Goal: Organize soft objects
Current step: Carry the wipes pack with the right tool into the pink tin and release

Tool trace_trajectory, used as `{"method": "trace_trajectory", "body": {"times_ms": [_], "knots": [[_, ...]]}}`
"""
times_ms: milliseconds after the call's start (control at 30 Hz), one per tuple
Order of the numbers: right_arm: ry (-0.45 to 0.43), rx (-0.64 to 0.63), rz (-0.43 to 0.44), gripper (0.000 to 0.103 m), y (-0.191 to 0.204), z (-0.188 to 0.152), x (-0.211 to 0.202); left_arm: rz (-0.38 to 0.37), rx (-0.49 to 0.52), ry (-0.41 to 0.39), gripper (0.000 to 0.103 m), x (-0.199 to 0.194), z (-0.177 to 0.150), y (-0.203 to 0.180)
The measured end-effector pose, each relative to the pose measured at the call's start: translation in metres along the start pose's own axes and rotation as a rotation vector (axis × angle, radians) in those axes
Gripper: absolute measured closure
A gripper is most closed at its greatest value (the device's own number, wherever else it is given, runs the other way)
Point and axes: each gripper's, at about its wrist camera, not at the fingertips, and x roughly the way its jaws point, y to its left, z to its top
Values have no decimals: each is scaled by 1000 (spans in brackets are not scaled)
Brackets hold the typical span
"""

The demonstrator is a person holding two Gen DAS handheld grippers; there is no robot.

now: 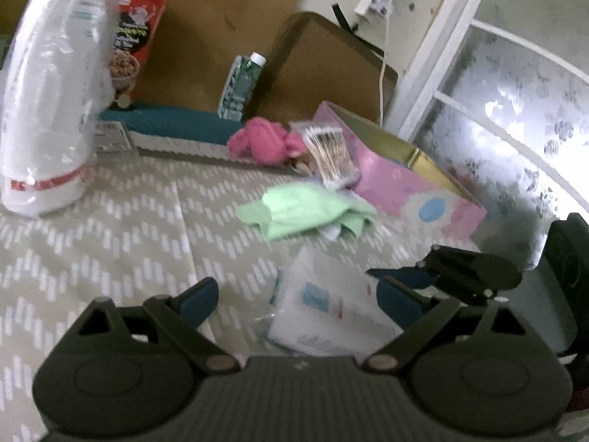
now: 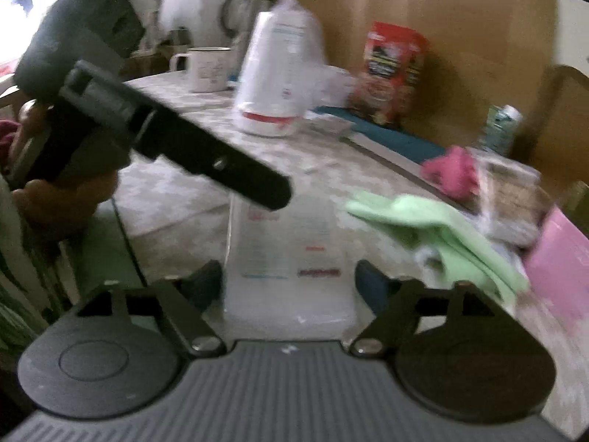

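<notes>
Fingers of the left gripper point(image 1: 294, 300) stand spread wide, pinching nothing, with a flat white packet point(image 1: 331, 309) lying on the patterned tablecloth point(image 1: 110, 228) between them, nearer the right finger. Its long axis runs away from the gripper, tilted a little to the left, printed label facing up (the print is too blurred to read). Far to the left ahead stands a tall white bag of stacked goods point(image 1: 51, 88) with a red band near its base, upright. Straight ahead, beyond the packet, a green cloth point(image 1: 305, 210) lies crumpled flat, its long side running left to right. Farther ahead sits a pink soft toy point(image 1: 261, 141), just beside a clear packet of sticks point(image 1: 329, 151) that leans on a pink box point(image 1: 416, 184) to the right.

From the right wrist view, the right gripper point(image 2: 289, 280) also has its jaws apart, either side of the white packet point(image 2: 287, 258); whether the pads touch it I cannot tell. The packet points straight ahead. The left gripper's dark finger point(image 2: 221, 162) reaches in from the left above the packet's far end. Ahead to the right lies the green cloth point(image 2: 441, 232), with the pink toy point(image 2: 452, 171) beyond.
</notes>
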Motion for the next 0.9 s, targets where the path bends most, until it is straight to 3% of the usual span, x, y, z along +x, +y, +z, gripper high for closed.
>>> {"method": "trace_trajectory", "body": {"times_ms": [200, 333, 500, 600, 667, 767, 900], "knots": [[-14, 61, -49, 17, -6, -17, -17, -4, -7, 23, 8, -2, -6, -5], [-35, 78, -56, 17, -4, -25, -23, -5, -3, 38, 21, 0, -3, -10], [-57, 130, -48, 17, -5, -29, -25, 14, -1, 75, 30, 14, 3, -19], [-68, 170, -51, 32, -10, -34, -30, -5, 18, 97, 32, 23, 6, -31], [-81, 192, -65, 37, -14, -41, -39, -28, 34, 120, 32, 32, 9, -41], [-105, 237, -99, 39, -25, -54, -55, -78, 75, 138, 36, 48, 18, -63], [-175, 294, -188, 39, -44, -63, -84, -119, 193, 105, 36, 67, 47, -105]]}}
